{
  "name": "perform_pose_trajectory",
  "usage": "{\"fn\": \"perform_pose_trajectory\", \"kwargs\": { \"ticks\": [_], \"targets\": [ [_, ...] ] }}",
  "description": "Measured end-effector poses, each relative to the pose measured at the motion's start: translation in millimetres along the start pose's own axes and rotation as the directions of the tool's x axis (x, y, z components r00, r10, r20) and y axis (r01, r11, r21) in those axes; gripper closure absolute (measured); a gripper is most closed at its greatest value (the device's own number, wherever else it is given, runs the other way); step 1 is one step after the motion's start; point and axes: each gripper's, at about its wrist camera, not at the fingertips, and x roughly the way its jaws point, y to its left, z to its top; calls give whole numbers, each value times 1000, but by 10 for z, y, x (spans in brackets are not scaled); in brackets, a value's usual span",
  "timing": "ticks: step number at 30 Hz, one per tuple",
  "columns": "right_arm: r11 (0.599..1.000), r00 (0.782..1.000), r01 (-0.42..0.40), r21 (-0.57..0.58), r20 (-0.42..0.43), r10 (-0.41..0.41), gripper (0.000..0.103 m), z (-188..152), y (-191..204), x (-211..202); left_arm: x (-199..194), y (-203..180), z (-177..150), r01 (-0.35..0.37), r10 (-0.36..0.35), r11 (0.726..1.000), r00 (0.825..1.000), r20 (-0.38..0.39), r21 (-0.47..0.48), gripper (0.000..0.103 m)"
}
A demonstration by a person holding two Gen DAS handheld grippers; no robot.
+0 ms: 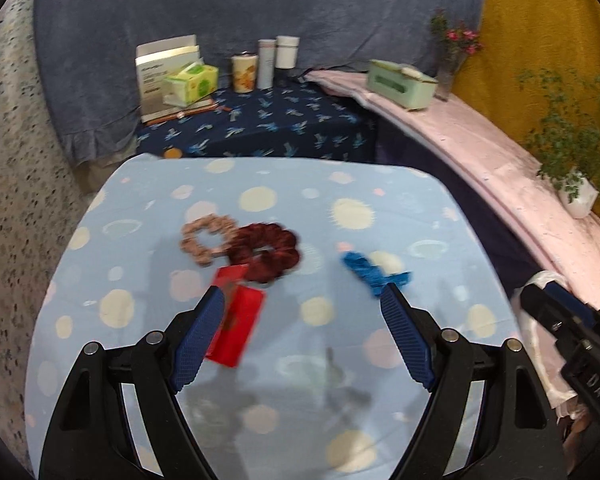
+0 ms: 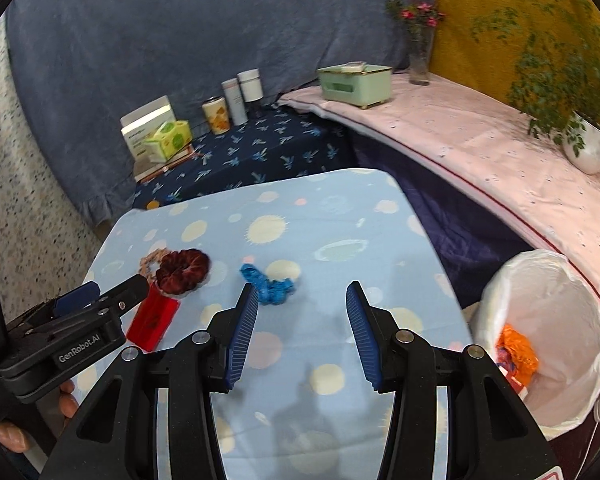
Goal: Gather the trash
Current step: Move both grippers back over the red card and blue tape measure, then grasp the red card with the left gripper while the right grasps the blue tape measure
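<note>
A red flat packet [image 1: 236, 320] lies on the table with the light-blue dotted cloth [image 1: 380, 200], just beside my left gripper's left finger. My left gripper [image 1: 302, 296] hovers above the cloth, open and empty. A crumpled blue scrap [image 2: 268, 282] lies just ahead of my right gripper's left finger. My right gripper [image 2: 303, 288] is open too, with only cloth between its fingers. A dark red scrunchie [image 1: 268, 252] and a pale pink scrunchie [image 1: 206, 240] lie touching behind the packet. A bin with a white liner [image 2: 548, 300] stands right of the table with orange trash [image 2: 516, 354] inside.
Behind the table, a dark-blue patterned surface [image 1: 284, 124] carries boxes [image 1: 172, 76] and several cans [image 1: 266, 64]. A pink-covered ledge [image 2: 480, 152] on the right holds a green box [image 2: 356, 82], a flower vase [image 2: 420, 60] and a potted plant [image 2: 584, 148]. Speckled floor lies left.
</note>
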Motion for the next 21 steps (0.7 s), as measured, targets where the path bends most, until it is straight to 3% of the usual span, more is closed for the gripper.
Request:
{"fn": "perform_pose_trajectory", "kwargs": {
  "ticks": [6,13,17,19,21],
  "targets": [
    [999,998,-23,-26,-54,21,58,-2,315,347,296,407,-172,-62,63,998,995,-72,13,27],
    [999,993,-9,-46,-120,3,58,-61,461,808,586,572,-380,-42,42,999,990,-138,7,27],
    [999,986,4,-43,-167,-11,58,-82,461,1128,702,633,-405,-30,30,1000,987,-158,1,44],
    [999,982,8,-32,-189,-14,58,-86,451,1285,746,663,-413,-23,22,1000,986,-168,1,58],
    [999,978,16,-35,-207,-23,58,-92,442,1435,793,705,-415,-6,4,1000,983,-186,-9,81]
  ]
}}
